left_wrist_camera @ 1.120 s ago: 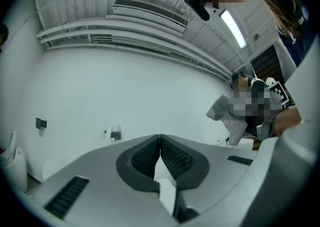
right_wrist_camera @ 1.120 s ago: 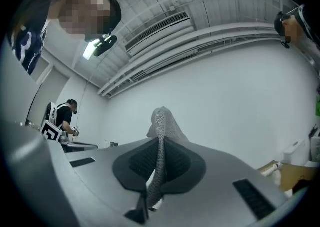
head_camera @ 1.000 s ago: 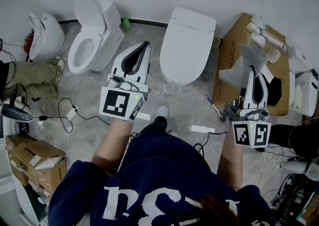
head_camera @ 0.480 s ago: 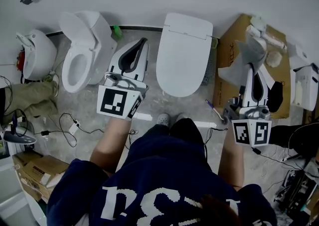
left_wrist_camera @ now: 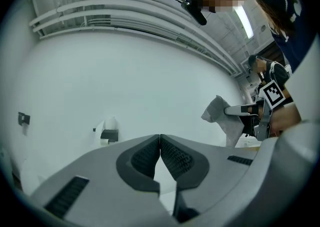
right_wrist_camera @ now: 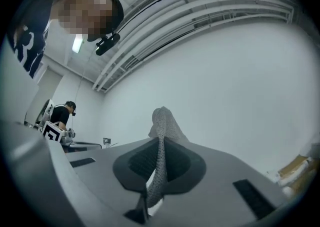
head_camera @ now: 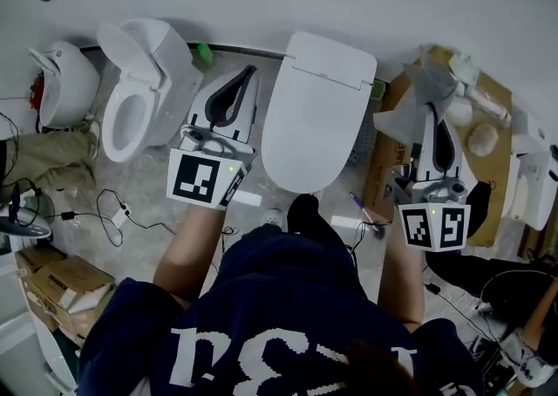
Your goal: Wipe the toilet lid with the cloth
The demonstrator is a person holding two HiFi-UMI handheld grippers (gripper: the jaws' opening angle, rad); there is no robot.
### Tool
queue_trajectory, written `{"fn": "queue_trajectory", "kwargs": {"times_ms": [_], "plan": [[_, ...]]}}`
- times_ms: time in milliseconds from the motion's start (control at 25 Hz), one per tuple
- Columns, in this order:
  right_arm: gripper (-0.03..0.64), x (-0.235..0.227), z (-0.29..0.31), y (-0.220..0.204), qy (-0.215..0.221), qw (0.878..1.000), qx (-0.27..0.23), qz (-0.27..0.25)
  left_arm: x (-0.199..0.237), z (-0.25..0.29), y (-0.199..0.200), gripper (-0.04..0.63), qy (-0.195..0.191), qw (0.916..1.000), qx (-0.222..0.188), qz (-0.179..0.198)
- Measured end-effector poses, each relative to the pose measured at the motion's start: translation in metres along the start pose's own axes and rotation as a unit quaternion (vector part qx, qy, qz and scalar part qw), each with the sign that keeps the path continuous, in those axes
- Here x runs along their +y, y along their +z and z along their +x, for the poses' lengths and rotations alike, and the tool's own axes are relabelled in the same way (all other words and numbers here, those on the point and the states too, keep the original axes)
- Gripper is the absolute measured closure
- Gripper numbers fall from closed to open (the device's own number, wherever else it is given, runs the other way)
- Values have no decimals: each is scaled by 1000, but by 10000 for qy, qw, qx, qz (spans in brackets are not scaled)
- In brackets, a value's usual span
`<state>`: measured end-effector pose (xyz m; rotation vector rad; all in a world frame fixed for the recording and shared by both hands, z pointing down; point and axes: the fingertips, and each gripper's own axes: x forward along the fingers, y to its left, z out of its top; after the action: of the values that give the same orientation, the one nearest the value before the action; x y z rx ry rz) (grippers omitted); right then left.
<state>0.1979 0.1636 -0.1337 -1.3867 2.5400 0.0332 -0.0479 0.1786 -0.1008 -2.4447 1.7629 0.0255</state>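
A white toilet with its lid (head_camera: 318, 111) closed stands on the floor straight ahead of me. My left gripper (head_camera: 251, 74) hovers left of the lid, between it and an open toilet, and its jaws are shut on nothing (left_wrist_camera: 160, 142). My right gripper (head_camera: 433, 112) hangs in the air to the right of the lid, shut on a grey cloth (head_camera: 410, 106). The cloth (right_wrist_camera: 162, 121) sticks up from between the closed jaws (right_wrist_camera: 160, 147) and droops below them. From the left gripper view the cloth (left_wrist_camera: 220, 117) shows hanging at the right.
An open white toilet (head_camera: 139, 80) and another white fixture (head_camera: 65, 80) stand at the left. A flattened cardboard sheet (head_camera: 475, 137) with white parts lies at the right. Cables (head_camera: 113, 207) trail over the floor at left, with a cardboard box (head_camera: 61, 281) beyond them.
The closed toilet has come nearer and more central as the person steps up to it. The right gripper with the cloth has risen a little and shifted left. The left gripper has barely moved.
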Motion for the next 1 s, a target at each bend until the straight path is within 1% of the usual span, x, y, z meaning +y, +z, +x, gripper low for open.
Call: {"fn": "queue_trajectory", "kwargs": {"times_ms": [200, 320, 400, 600, 760, 1000], "plan": [[592, -43, 52, -10, 379, 9992, 74, 135, 10, 46, -7, 574, 439, 9990, 47, -15], [592, -64, 75, -20, 411, 9988, 135, 247, 14, 72, -4, 574, 608, 9980, -82, -124], [592, -77, 86, -30, 381, 9985, 168, 351, 15, 88, -12, 574, 625, 9979, -49, -140], [592, -94, 104, -63, 329, 9977, 355, 472, 20, 119, -44, 574, 570, 9981, 136, -183], [592, -94, 122, -86, 167, 9976, 472, 476, 37, 143, -59, 574, 397, 9988, 61, -268], [592, -87, 158, -122, -426, 9956, 708, 450, 74, 186, -92, 574, -90, 9986, 161, -491]]}}
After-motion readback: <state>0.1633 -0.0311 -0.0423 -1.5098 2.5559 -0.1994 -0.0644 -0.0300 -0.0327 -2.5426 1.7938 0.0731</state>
